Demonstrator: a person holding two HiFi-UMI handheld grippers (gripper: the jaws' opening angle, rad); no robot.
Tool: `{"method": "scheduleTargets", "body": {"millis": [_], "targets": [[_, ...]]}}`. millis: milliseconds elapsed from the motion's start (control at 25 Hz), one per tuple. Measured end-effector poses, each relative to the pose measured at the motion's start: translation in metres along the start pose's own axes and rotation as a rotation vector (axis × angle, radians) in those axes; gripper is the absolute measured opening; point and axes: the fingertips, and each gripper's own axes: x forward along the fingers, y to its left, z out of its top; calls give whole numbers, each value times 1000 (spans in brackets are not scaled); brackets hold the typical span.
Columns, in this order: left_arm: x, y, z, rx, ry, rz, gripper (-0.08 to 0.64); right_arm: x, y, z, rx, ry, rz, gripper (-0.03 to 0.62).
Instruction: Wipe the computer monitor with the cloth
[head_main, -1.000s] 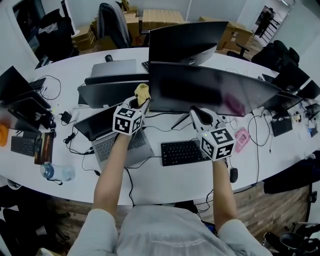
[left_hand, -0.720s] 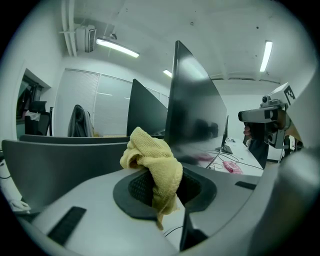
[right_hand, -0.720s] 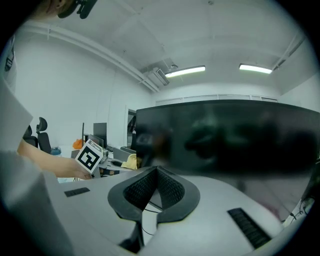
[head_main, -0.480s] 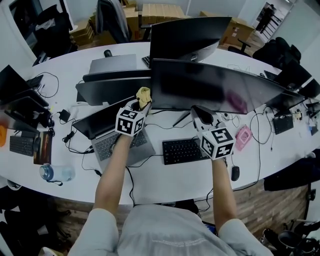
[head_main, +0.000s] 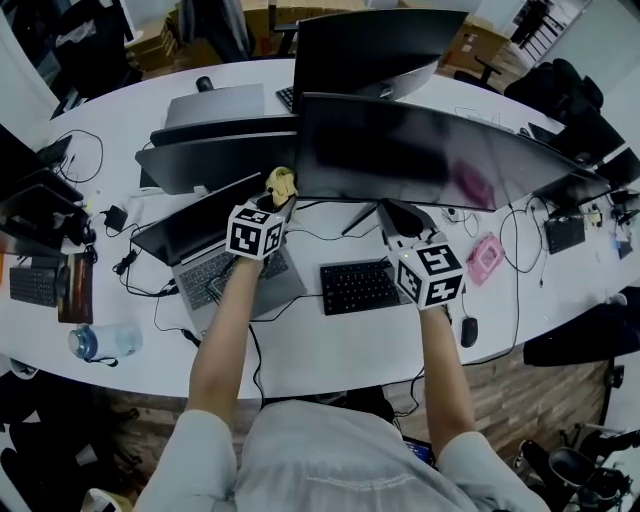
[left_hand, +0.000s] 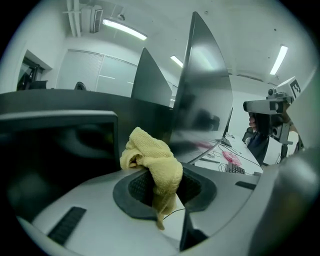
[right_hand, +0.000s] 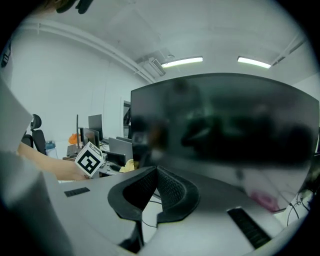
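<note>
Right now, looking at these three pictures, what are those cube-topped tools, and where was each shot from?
No robot: a person holds a two-jaw gripper in each hand. The patterned cubes belong to them. The top-down picture comes from a camera on the person's head; the other two come from cameras riding on the grippers, looking along their jaws. The left gripper pinches a crumpled yellow terry cloth; the right gripper is shut on nothing. Both point toward the wide dark curved monitor. The white table carries a black keyboard and an open grey laptop.
</note>
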Motion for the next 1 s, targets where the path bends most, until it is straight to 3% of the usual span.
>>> {"method": "scheduleTargets", "body": {"millis": [320,480,760,1000], "targets": [[14,3,-41,-104,47,11,95,4,-7,-26,30,37,-18,26],[18,7,-51,-179,-2,11,95,1,-12,-38,34,39,-32,26],[22,4,-55,-199,-27,9,94,-12,-21,-55,50,34,-36,26],[26,-2,-63,-355,-60,2,94,-24,-27,-59,67,10,-28,26]]}}
